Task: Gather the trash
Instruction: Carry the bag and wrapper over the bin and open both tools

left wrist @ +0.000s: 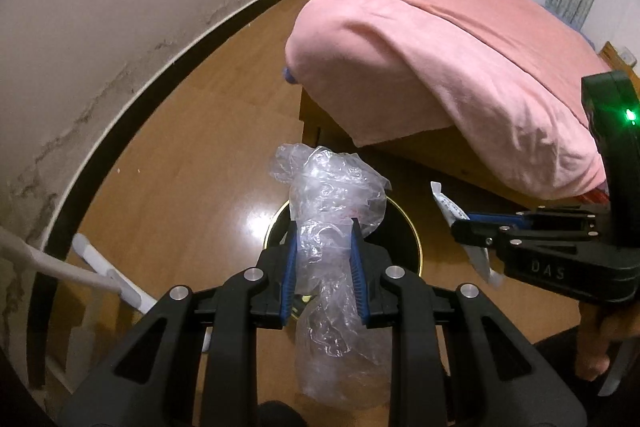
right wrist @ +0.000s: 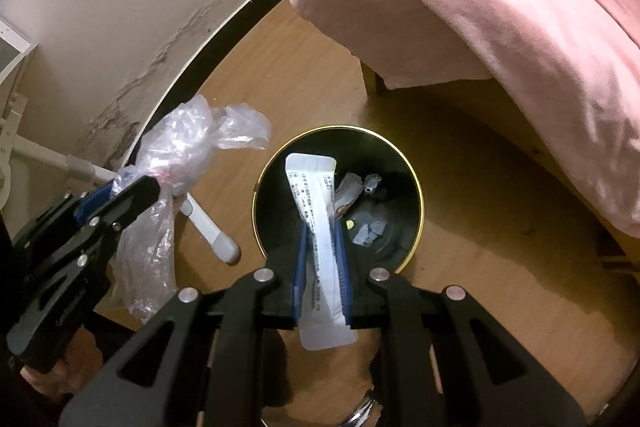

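Right gripper point(right wrist: 322, 259) clenches a white sachet point(right wrist: 316, 223) above the black bin point(right wrist: 416, 195) on the floor; left gripper point(left wrist: 323, 263) grips a crumpled plastic bag point(left wrist: 332, 227) near the bin's rim, where release may drop it outside.

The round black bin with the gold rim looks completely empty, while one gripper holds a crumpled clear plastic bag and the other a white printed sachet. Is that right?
Not quite: the round black bin with the gold rim is not empty. The right wrist view shows scraps of trash already at its bottom. The rest holds: the left gripper is shut on the crumpled clear plastic bag, and the right gripper on the white printed sachet.
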`<act>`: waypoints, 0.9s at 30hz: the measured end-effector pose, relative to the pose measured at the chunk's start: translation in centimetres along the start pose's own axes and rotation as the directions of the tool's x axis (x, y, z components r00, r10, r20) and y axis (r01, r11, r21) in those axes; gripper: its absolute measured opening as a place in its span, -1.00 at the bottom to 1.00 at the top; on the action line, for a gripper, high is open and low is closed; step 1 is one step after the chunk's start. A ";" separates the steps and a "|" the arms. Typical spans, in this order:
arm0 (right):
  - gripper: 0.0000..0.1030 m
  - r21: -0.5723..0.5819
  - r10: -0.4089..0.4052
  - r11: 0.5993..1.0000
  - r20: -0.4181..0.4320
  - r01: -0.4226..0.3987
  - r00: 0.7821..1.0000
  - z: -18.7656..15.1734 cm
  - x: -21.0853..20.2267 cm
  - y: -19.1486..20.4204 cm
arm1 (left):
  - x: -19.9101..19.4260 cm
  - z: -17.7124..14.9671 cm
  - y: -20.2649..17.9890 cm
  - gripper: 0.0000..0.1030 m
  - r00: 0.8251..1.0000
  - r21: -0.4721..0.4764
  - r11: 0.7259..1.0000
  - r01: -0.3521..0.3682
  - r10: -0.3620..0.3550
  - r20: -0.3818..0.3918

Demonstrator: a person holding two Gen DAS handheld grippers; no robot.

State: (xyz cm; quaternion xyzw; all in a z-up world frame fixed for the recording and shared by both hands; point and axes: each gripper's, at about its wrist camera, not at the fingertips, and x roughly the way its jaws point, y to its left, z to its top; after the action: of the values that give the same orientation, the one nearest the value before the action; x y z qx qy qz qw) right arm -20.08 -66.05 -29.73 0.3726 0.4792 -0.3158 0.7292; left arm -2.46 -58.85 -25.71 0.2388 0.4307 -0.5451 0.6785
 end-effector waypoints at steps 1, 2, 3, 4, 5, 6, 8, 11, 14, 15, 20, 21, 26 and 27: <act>-0.71 0.003 0.002 1.000 -0.001 -0.002 1.000 0.0 0.0 0.2 | 0.1 0.0 0.0 -0.55 1.000 0.003 1.000 -0.002 0.002 0.001; -0.71 0.003 0.005 1.000 0.001 -0.005 1.000 0.1 -0.1 0.3 | 0.2 0.0 0.1 -0.55 1.000 0.007 1.000 -0.004 0.004 0.001; -0.71 0.002 0.005 1.000 0.002 -0.005 1.000 0.3 0.2 0.3 | 0.2 0.0 0.0 -0.55 1.000 0.008 1.000 -0.003 0.003 0.001; -0.71 0.002 0.006 1.000 0.002 -0.006 1.000 0.3 0.2 0.4 | 0.2 0.0 0.0 -0.55 1.000 0.006 1.000 0.000 0.000 0.002; -0.71 0.001 0.009 1.000 0.002 -0.009 1.000 0.3 0.0 0.5 | 0.2 0.0 0.0 -0.55 1.000 0.005 1.000 0.001 -0.001 0.001; -0.71 0.002 0.009 1.000 0.004 -0.009 1.000 0.3 0.0 0.5 | 0.4 0.1 0.0 -0.55 1.000 0.005 1.000 0.002 -0.002 0.000; -0.71 0.005 0.012 1.000 0.006 -0.012 1.000 0.4 0.0 0.3 | 0.3 0.2 0.0 -0.55 1.000 0.004 1.000 0.003 -0.003 0.003; -0.71 0.011 0.014 1.000 0.012 -0.014 1.000 0.5 0.0 0.0 | 0.2 0.0 0.2 -0.53 1.000 -0.001 1.000 0.004 -0.004 0.011; -0.47 0.016 -0.001 1.000 0.031 0.000 1.000 0.6 -0.5 0.0 | 0.4 0.0 0.2 0.32 1.000 -0.012 1.000 0.003 -0.003 0.009; 0.00 0.016 -0.006 1.000 0.040 0.006 0.999 0.7 -0.6 0.0 | 0.2 0.0 0.2 0.39 1.000 -0.018 1.000 -0.005 0.006 0.026; 0.29 0.047 0.000 0.999 0.070 -0.003 0.998 0.6 -1.5 -0.6 | 0.2 0.0 -0.2 0.40 1.000 -0.001 1.000 -0.012 0.012 0.029; 0.29 0.053 -0.001 0.999 0.069 -0.003 0.998 0.6 -1.5 -0.8 | 0.2 0.0 -0.3 0.40 1.000 -0.001 1.000 -0.011 0.011 0.026; 0.29 0.047 -0.002 0.999 0.066 -0.001 0.998 0.6 -1.7 -0.8 | 0.3 0.1 -0.4 0.40 1.000 -0.001 1.000 -0.014 0.014 0.025; 0.29 0.047 -0.003 0.999 0.065 0.000 0.998 0.6 -1.7 -0.8 | 0.3 0.1 -0.3 0.40 1.000 -0.003 1.000 -0.015 0.015 0.025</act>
State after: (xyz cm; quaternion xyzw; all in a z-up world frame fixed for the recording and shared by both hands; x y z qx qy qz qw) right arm -20.98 -66.82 -28.15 0.3789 0.4479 -0.3394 0.7353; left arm -2.74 -59.23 -25.89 0.2345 0.4211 -0.5422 0.6882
